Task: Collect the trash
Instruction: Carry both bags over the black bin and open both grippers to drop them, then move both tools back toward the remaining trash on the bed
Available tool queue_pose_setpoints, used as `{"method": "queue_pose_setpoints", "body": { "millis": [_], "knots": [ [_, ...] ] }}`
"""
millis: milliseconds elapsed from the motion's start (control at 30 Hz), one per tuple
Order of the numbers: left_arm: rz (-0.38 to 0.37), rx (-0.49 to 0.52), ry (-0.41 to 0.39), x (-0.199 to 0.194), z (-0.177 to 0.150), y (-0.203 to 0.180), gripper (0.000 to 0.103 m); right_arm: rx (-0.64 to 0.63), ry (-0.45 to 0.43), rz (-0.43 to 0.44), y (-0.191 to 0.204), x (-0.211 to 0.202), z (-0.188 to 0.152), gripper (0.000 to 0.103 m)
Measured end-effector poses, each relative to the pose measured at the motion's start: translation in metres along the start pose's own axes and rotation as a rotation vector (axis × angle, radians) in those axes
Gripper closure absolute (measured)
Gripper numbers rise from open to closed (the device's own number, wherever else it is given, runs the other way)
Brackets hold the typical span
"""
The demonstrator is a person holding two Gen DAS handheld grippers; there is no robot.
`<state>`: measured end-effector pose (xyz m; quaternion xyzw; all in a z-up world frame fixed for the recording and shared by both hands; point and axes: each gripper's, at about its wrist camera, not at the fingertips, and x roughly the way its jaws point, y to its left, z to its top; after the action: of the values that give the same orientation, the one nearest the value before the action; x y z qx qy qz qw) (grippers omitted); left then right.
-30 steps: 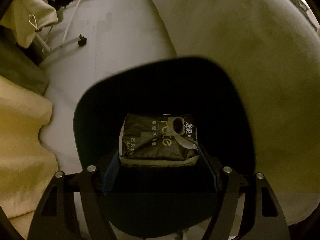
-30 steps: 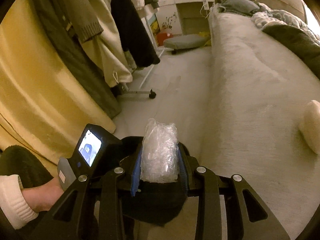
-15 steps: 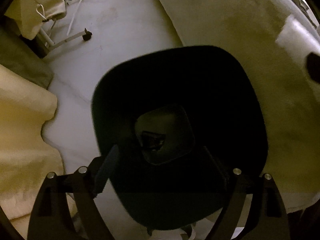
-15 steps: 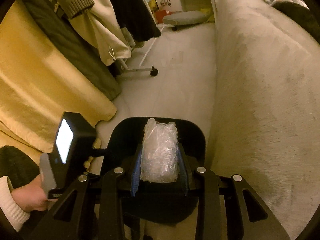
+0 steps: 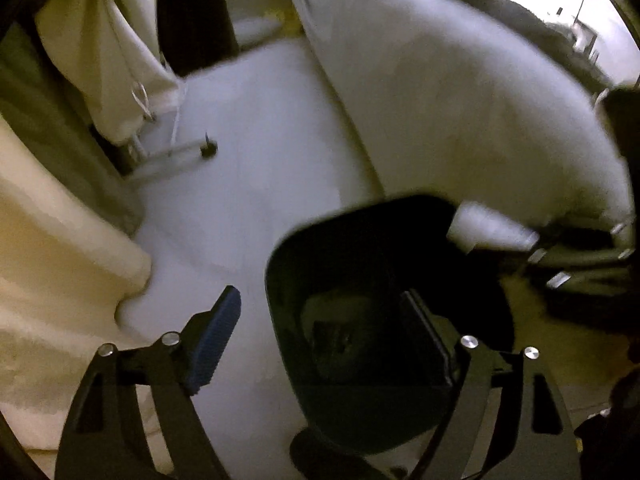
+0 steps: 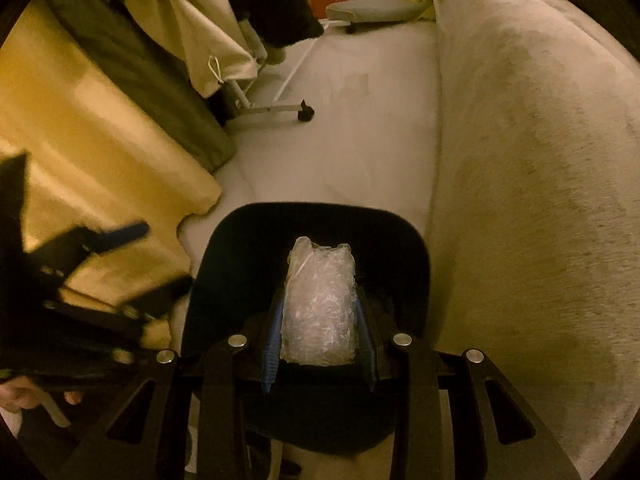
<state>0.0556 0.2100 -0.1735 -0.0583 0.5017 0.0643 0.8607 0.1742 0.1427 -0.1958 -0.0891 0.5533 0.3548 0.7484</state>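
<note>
A black bin (image 5: 280, 272) stands on the pale floor. Deep inside it lies a dark carton (image 5: 336, 336), dimly seen. My left gripper (image 5: 324, 340) hangs above the bin's left rim, its jaws closing with nothing between them. Over the bin's mouth (image 6: 320, 212), my right gripper (image 6: 320, 320) is shut on a crumpled wad of clear plastic (image 6: 320, 300). In the left wrist view this wad (image 5: 492, 232) and the right gripper (image 5: 568, 252) show blurred at the bin's far right rim. The left gripper (image 6: 100, 248) appears blurred at the left of the right wrist view.
A beige plush bed (image 6: 540, 160) borders the bin on the right. Yellow fabric (image 6: 80, 140) hangs at the left. A clothes rack's wheeled foot (image 6: 304, 112) stands on the floor beyond, with garments (image 6: 208, 32) above it. A hand (image 6: 16, 396) holds the left gripper.
My left gripper let go of the carton, which dropped into the bin, then rose and shifted left. My right gripper came down over the bin, still gripping the plastic.
</note>
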Motion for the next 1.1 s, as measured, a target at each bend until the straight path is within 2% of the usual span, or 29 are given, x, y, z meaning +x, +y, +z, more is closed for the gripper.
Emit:
{"method": "queue_pose_setpoints", "body": {
  "millis": [300,567,733,967,1033,1100],
  "knots": [
    [0.052,0.076,-0.127,-0.046,0.022,-0.016,0.029,0.000,0.052,0.010,-0.002,0.021,-0.006,0.070],
    [0.042,0.033,-0.237,-0.084,0.045,-0.004,0.038,-0.011,0.109,0.000,-0.002,0.040,-0.015,0.069],
    [0.014,0.032,-0.293,-0.110,0.055,-0.006,0.050,-0.036,0.136,-0.013,0.002,0.048,-0.018,0.069],
    [0.022,0.061,-0.348,-0.140,0.066,-0.025,0.050,-0.058,0.146,-0.032,0.003,0.047,-0.025,0.068],
    [0.008,0.061,-0.361,-0.147,0.070,-0.030,0.050,-0.064,0.150,-0.041,0.006,0.047,-0.027,0.061],
    [-0.010,0.059,-0.368,-0.153,0.073,-0.033,0.049,-0.074,0.150,-0.049,0.008,0.047,-0.028,0.039]
  ]
}}
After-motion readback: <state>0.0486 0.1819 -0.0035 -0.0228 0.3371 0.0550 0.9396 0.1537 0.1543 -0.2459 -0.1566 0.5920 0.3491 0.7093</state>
